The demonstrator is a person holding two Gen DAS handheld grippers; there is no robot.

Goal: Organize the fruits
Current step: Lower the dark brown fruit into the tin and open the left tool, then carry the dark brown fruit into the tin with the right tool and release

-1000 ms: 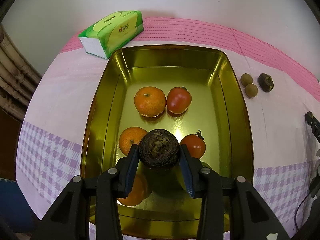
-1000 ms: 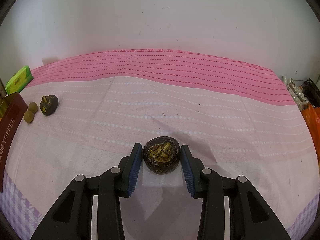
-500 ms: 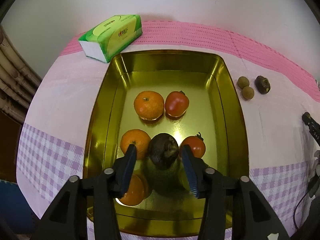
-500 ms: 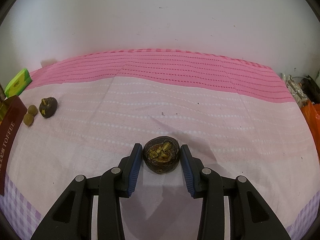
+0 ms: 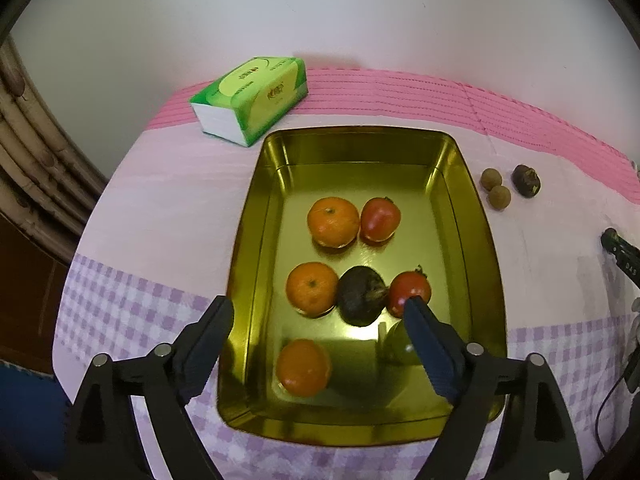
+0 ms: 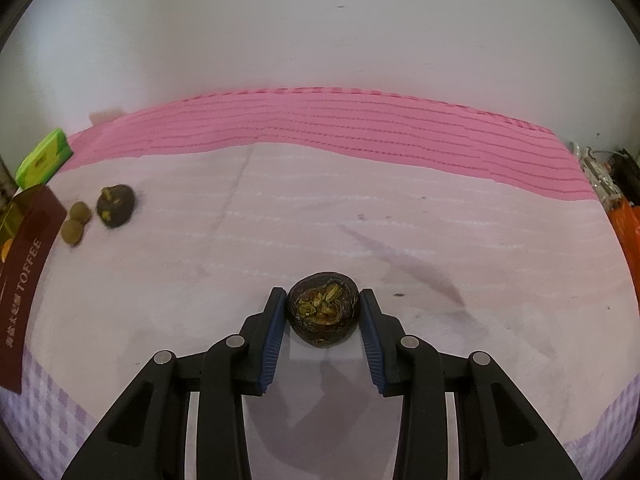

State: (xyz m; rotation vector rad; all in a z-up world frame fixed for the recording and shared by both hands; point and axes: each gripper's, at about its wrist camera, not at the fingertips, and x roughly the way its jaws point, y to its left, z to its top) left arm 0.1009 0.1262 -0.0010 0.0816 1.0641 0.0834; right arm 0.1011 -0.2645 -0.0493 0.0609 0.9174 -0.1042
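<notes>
A gold tray (image 5: 352,133) holds three oranges (image 5: 333,221) and two tomatoes (image 5: 380,219). A dark mangosteen (image 5: 362,296) lies free in it, between an orange and a tomato. My left gripper (image 5: 318,308) hangs above the tray's near half, its jaws opening wide with nothing pressed between them. A greenish fruit (image 5: 394,342) is partly hidden behind its right finger. In the right wrist view my right gripper (image 6: 322,296) is shut on another mangosteen (image 6: 323,314), low over the pink cloth, with both pads against its sides.
A green tissue pack (image 5: 250,98) lies behind the tray. Two longans (image 5: 495,188) and a third mangosteen (image 5: 526,180) sit on the cloth right of the tray. A white wall stands behind. Bags and clutter (image 6: 616,184) crowd the cloth's far right edge.
My left gripper spread its jaws and let go of the mangosteen, which now rests in the tray. It also drew back and up. The right gripper stayed shut on its mangosteen.
</notes>
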